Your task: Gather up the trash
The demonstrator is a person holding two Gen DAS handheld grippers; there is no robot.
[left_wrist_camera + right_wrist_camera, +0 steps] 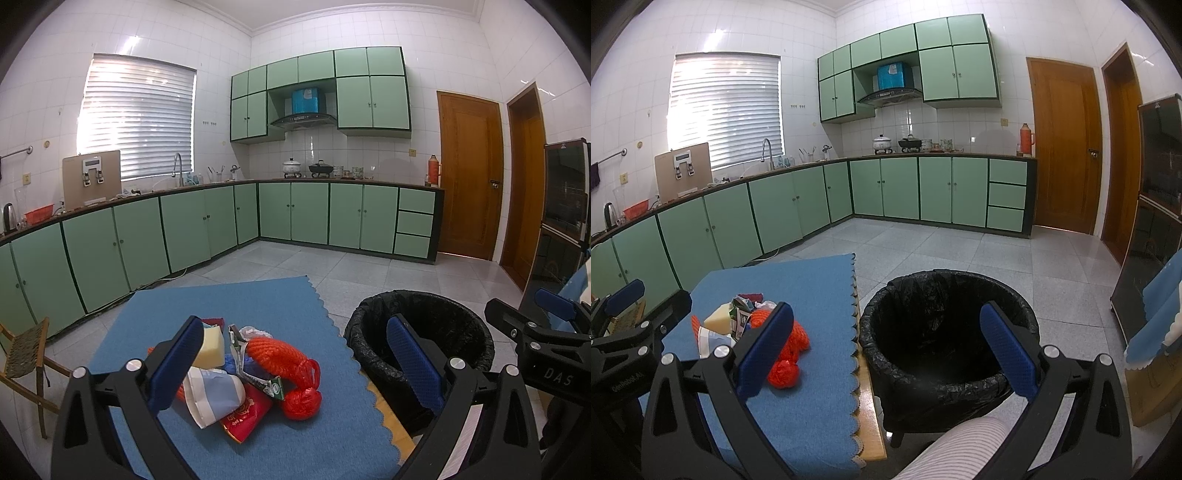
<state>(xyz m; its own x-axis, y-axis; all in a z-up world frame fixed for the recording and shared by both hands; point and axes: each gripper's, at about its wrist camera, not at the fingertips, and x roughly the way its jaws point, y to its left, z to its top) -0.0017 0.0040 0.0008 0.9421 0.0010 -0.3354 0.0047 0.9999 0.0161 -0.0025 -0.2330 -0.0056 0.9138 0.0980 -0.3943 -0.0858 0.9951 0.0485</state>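
From the left wrist view, the left gripper (295,369) hangs above the surface with its blue-padded fingers (173,365) spread wide and nothing between them. Below and ahead lies the trash pile (251,373) on a blue scalloped mat (236,299): a bundle of orange rope (284,362), a pale yellow sponge (210,347), a red packet (247,415), a white and pale blue wrapper (214,395) and a torn green-and-white carton (255,373), all heaped together and touching. To the right, just beside the mat's edge, stands a bin (421,332) lined with a black bag; part of its inside is hidden by the finger, and what shows looks bare. The right gripper (546,321) shows at the far right edge, apart from the pile.

From the right wrist view, the right gripper (886,347) is likewise wide open and holds nothing, hanging roughly over the gap between mat (820,280) and bin (945,332). The bin's black-lined inside is dark, and no item can be made out in it. The trash pile (757,332) sits left of the bin on the mat, with the orange rope (790,350) nearest. The left gripper (631,325) shows at the left edge.

Around both stands a kitchen: green cabinets (897,188), a window with blinds (724,107), a wooden door (1063,147) and a grey tiled floor (923,251).
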